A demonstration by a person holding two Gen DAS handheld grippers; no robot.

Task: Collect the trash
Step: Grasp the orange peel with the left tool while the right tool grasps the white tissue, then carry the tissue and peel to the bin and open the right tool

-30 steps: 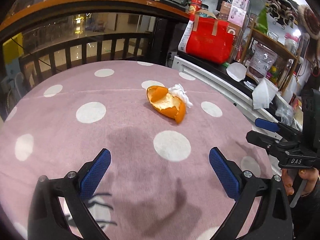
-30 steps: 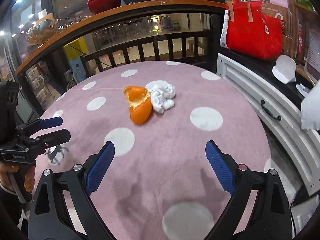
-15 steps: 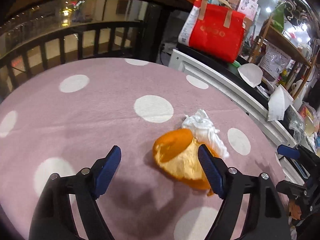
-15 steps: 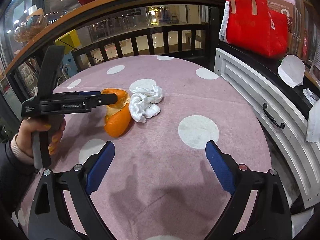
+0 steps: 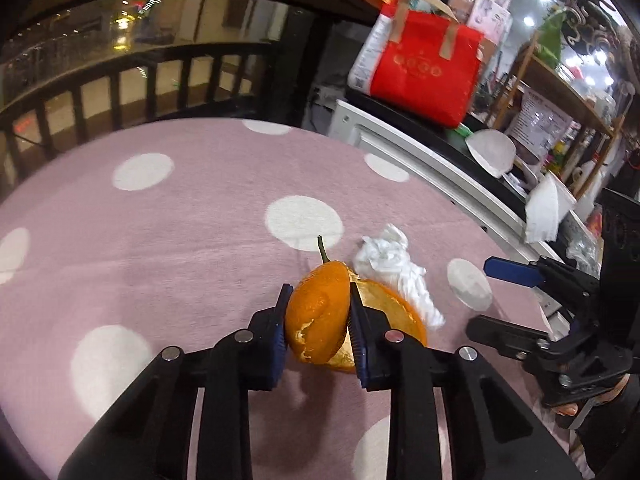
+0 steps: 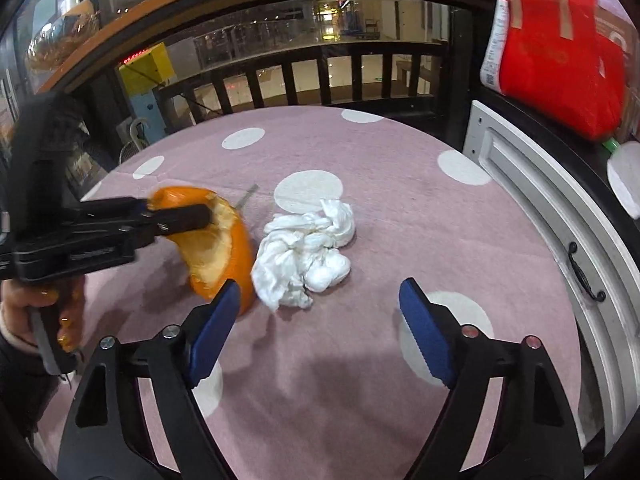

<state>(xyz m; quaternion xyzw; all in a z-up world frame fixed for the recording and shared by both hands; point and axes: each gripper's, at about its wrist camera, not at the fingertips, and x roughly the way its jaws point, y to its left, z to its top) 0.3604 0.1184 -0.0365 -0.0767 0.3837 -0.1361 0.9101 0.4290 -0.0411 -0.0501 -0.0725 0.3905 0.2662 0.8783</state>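
Left gripper [image 5: 318,322]: jaws have just been closing and now clamp 1 flap of the orange peel [image 5: 320,312]; both blue pads press its sides. The peel sits near the middle of the round table's pink polka-dot cloth [image 5: 168,248], stem pointing toward the far edge.

Right gripper [image 6: 316,322]: jaws have just been closing too, but nothing is between them, pads apart. Crumpled white tissue [image 6: 304,256] lies on the cloth just ahead of them, touching the peel's right side. A red bag [image 6: 560,68] stands off the table's right edge.
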